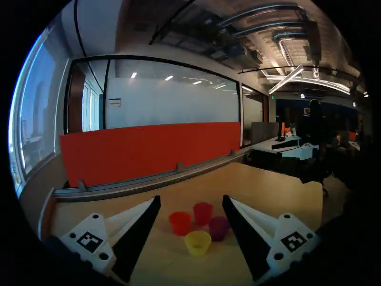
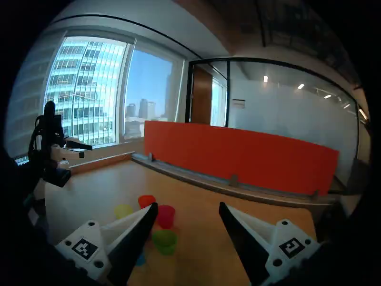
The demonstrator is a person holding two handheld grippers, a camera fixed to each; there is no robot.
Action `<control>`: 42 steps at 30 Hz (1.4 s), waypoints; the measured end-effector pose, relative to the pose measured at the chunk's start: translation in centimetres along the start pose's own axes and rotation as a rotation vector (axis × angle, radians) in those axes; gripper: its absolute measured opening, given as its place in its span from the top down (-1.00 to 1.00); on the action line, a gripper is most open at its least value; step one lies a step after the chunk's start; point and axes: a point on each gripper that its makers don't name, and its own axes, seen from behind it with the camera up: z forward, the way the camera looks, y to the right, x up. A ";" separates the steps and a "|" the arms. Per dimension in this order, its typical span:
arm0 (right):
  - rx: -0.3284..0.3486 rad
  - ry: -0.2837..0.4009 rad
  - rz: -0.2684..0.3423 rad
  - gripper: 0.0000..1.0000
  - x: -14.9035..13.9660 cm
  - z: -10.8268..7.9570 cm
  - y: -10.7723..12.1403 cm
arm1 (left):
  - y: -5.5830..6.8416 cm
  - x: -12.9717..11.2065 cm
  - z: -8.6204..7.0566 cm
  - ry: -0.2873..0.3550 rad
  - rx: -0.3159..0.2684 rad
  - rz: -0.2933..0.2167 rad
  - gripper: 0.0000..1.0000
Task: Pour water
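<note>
Where the pale wooden worktop runs out ahead, the left tongs hang above it with their fingers spread wide and nothing between them. Beyond their tips, in the left gripper view, four small cups stand in a tight cluster on the wood. They are an orange cup, a red cup, a purple cup and a yellow cup, the yellow one nearest the camera. Whether any holds water cannot be told.

The right tongs are likewise wide apart and hold nothing. In the right gripper view the cluster sits by the finger at the left of that view, with a green cup in front and a blue cup half hidden behind the finger.

An orange screen stands along the worktop's far edge on a grey rail, backed by a frosted glass wall. Tall windows show towers and blue sky. Bare pipes and strip lights run overhead.
</note>
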 end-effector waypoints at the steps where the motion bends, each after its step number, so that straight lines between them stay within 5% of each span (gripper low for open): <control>1: 0.000 -0.001 0.000 -0.98 0.0 0.0 0.0 | 0.2 -0.1 0.1 -0.004 -0.007 0.003 -0.93; 23: 0.003 -0.017 0.003 -0.98 -0.5 -0.1 0.1 | 7.7 -4.5 1.7 -0.103 -0.251 0.092 -0.93; 42: 0.004 -0.031 0.009 -0.98 -1.1 0.4 0.2 | 11.5 -10.7 4.5 -0.225 -0.375 0.098 -0.93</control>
